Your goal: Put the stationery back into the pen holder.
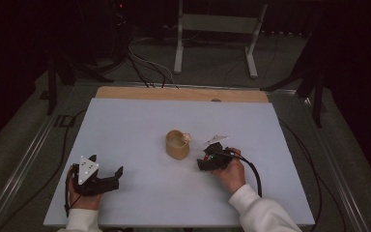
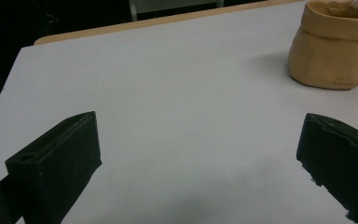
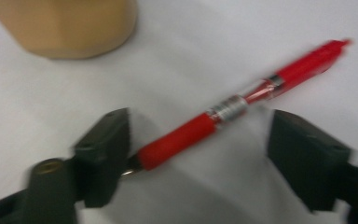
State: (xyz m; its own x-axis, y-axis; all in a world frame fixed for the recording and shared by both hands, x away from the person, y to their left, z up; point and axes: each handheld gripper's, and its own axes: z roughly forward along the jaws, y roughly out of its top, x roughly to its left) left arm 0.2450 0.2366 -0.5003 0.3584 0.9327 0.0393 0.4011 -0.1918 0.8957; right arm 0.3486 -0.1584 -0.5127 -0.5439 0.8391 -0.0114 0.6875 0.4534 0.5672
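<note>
While we look down from the high view, these lines tell what we see.

Pen: a red pen (image 3: 242, 100) lies flat on the white surface (image 1: 135, 121). It sits between the fingers of our right gripper (image 3: 198, 154), slanting across the gap.

Right fingers: apart, not squeezing. In the right gripper view, one finger (image 3: 105, 149) is right at the pen's tip end; we cannot tell if it touches. The other finger is off to the side.

Left fingers: our left gripper (image 1: 107, 170) rests on the surface, far from the pen. Its fingers are spread wide with nothing between them.

Cup: a tan cup (image 1: 178, 144) stands just beside the right gripper, close to the pen. Something pale pokes over its rim.

Behind: a wooden edge (image 1: 181, 94), black cables (image 1: 147, 67) and a grey stand (image 1: 217, 29) on the floor.
</note>
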